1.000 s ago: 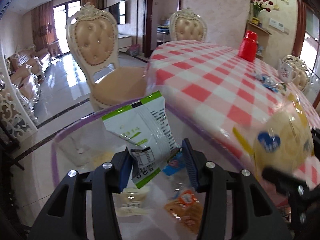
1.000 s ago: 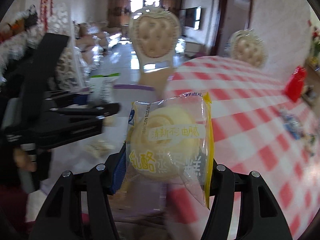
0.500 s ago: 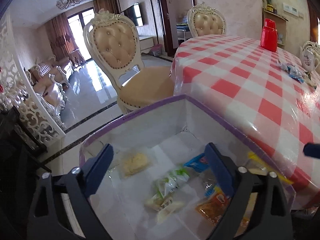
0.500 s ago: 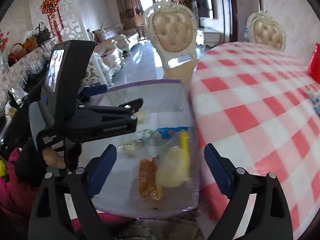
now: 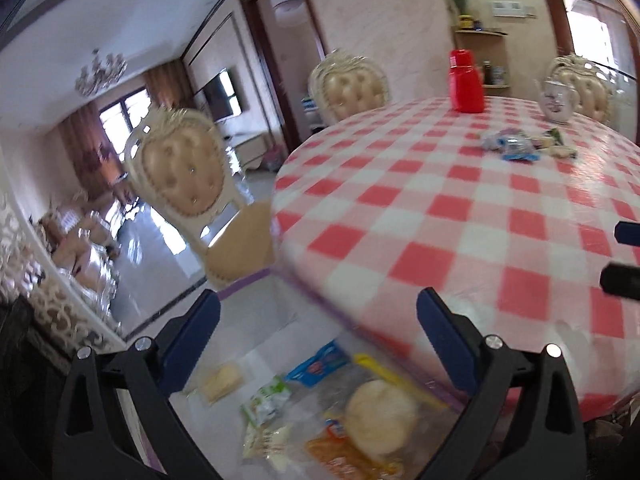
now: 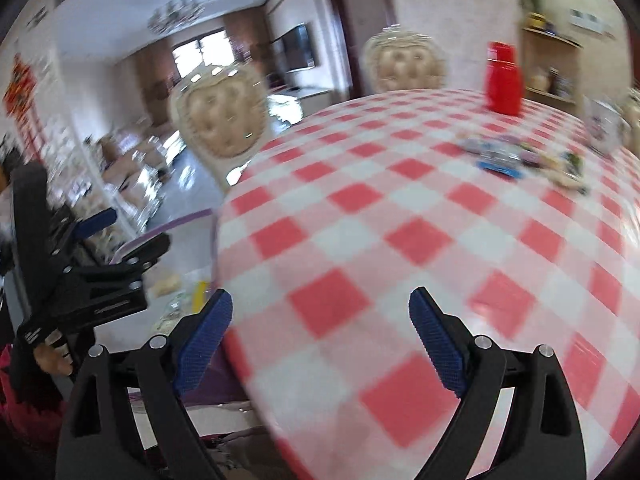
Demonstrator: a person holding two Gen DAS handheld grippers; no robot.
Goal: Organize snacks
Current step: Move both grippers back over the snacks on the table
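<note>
A clear bin with a purple rim stands beside the table's near edge. Several snack packs lie in it, among them a round yellow cake pack, a green-white pack and a blue pack. My left gripper is open and empty above the bin. My right gripper is open and empty over the red-checked table. A small pile of loose snacks lies far across the table; it also shows in the right wrist view. The left gripper's body shows at the left of the right wrist view.
A red jug and a white teapot stand at the table's far side. Padded chairs stand around the table, one just behind the bin. A shelf with flowers is on the far wall.
Both grippers opened and dropped their packs into the bin: the left the green-white pack, the right the yellow cake. Both have since tilted up toward the table.
</note>
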